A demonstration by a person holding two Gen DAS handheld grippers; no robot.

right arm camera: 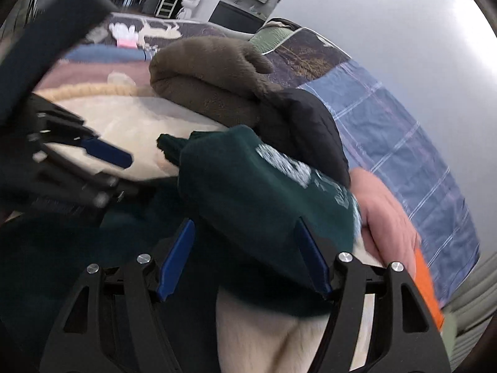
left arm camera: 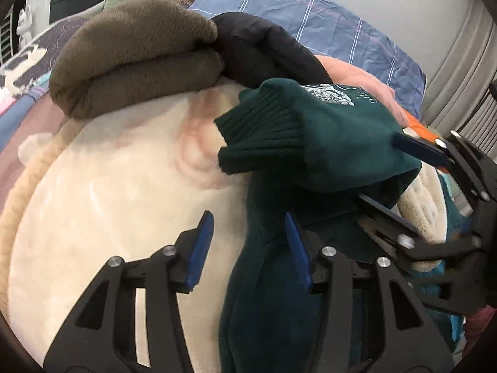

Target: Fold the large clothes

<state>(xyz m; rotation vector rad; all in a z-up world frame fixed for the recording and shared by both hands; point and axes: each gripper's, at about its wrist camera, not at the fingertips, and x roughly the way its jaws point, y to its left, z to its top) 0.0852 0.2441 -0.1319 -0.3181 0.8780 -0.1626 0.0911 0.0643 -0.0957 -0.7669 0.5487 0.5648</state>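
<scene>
Green sweatshirt (left arm camera: 326, 143) bunched on cream fleece blanket (left arm camera: 108, 202), at 3 o'clock of it, ribbed cuff pointing to 9. Left gripper (left arm camera: 248, 248) jaws apart, nothing pinched; sweatshirt fabric lies against right pad only. Right gripper (right arm camera: 245, 258) jaws wide, sweatshirt fold between them; firm clamp unclear. Brown folded fleece (left arm camera: 133, 59) at 11 o'clock, black jacket (left arm camera: 267, 46) at 12.

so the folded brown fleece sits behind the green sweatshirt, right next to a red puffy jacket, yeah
Not quite: the puffy jacket beside the folded brown fleece is black, not red. The left wrist view shows it, and the fleece does sit behind the green sweatshirt.
</scene>
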